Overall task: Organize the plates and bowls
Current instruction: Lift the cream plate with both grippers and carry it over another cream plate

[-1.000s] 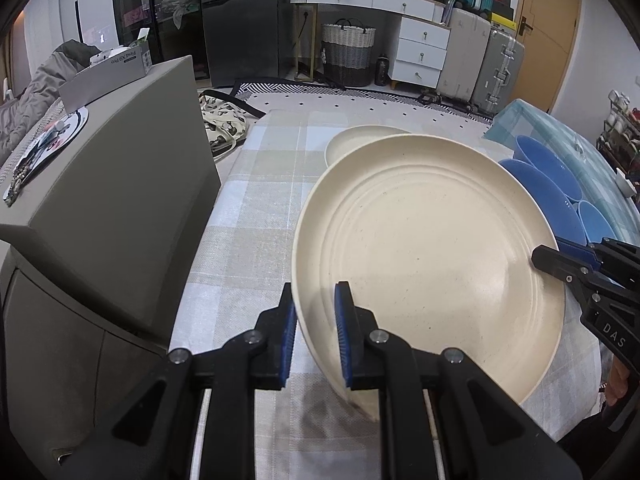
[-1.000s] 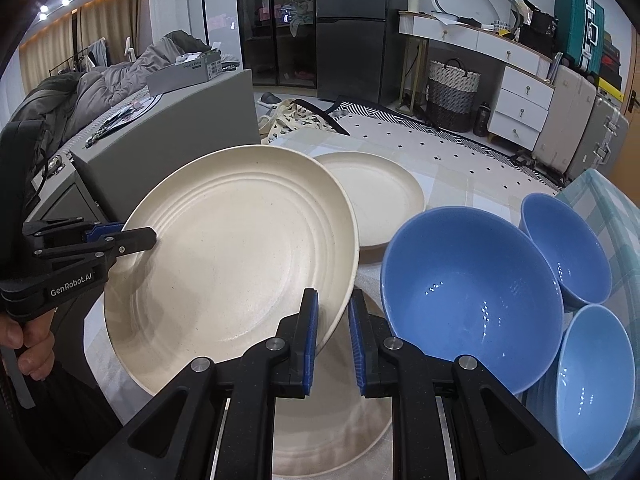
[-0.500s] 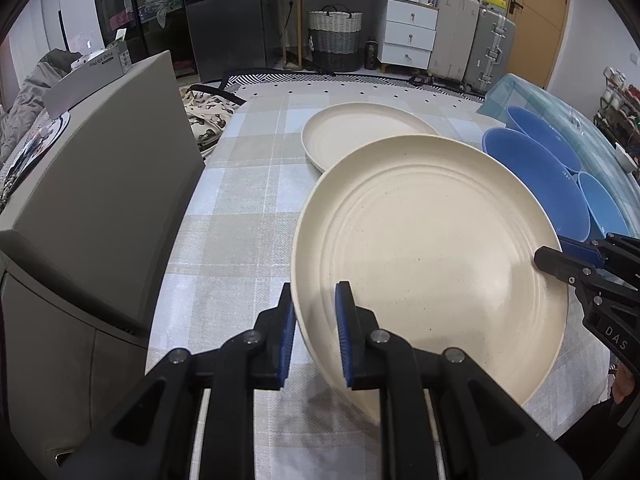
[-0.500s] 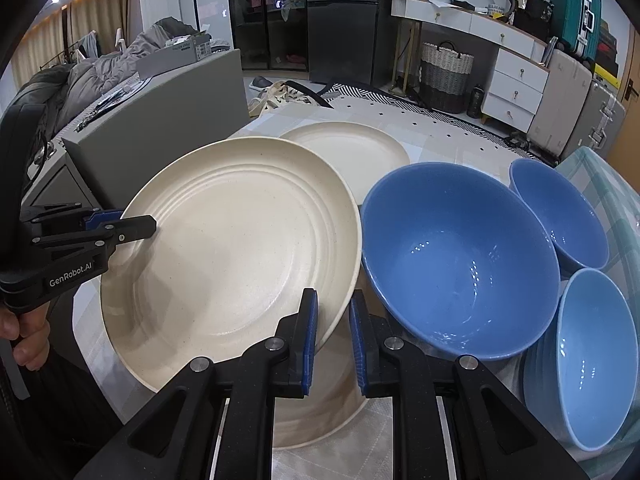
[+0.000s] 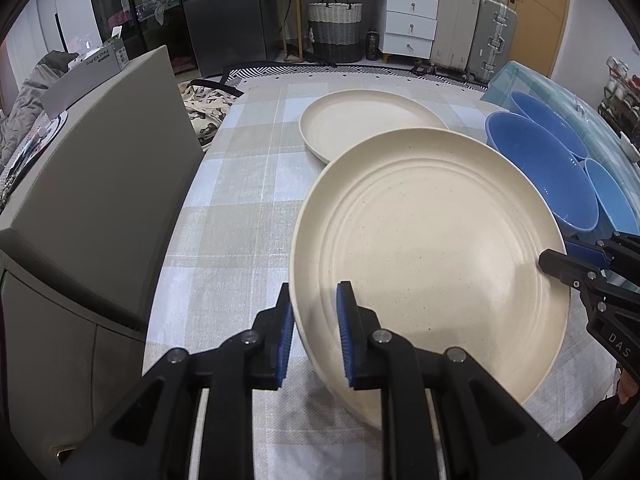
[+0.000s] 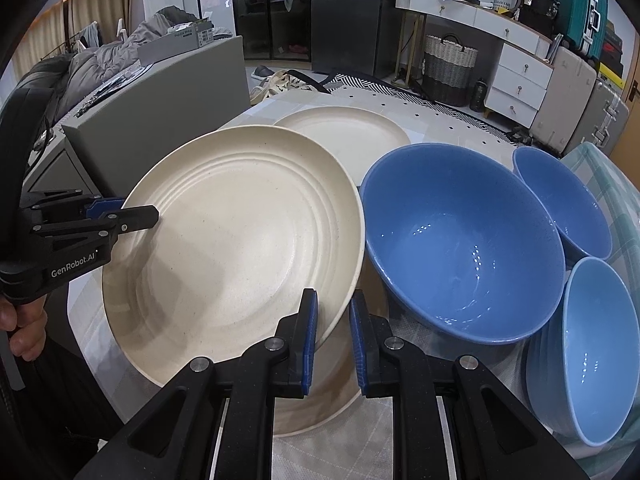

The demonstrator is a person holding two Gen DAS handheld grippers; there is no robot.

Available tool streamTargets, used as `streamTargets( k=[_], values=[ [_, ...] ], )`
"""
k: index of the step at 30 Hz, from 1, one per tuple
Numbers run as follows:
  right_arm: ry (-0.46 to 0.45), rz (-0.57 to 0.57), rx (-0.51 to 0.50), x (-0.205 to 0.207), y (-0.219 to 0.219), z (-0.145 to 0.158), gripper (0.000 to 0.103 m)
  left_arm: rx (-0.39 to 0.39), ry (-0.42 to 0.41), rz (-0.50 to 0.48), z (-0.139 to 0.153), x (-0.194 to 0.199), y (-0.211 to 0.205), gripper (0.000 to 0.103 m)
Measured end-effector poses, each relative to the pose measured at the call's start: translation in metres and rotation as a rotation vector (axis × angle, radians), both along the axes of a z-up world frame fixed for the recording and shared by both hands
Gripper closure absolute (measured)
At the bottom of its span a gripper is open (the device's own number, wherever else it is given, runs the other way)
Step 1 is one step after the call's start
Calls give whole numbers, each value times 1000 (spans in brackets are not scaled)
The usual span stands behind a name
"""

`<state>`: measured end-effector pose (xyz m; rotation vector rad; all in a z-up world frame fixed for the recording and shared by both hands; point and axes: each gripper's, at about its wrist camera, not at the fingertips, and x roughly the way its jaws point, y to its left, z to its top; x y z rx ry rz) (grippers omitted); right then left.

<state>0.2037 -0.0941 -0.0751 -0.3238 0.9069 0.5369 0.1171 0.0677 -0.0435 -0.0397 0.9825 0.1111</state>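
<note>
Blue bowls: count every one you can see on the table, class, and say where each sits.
3: a large bowl beside the held plate, a smaller one behind it, and a lighter one nearest the camera. None seems hidden.

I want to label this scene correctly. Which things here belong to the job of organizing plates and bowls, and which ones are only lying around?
Job: held cream plate, in left gripper and right gripper; cream plate underneath; far cream plate; three blue bowls.

Lying about: wicker basket, suitcases, cardboard box.

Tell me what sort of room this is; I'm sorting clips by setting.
Most likely a lived-in home, a combined living and dining room: a dining table under a checked cloth, a white drawer unit beside a woven laundry basket, and suitcases against the wall.
</note>
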Motion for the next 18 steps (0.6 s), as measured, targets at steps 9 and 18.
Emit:
streamTargets(
  k=[9,18],
  values=[
    [19,-3,-36,2,6,-8,87,21,27,-16,-5,2,-5,85],
    [55,-24,-79,8,6,-19,87,52,62,-56,-14,5,-18,84]
  ],
)
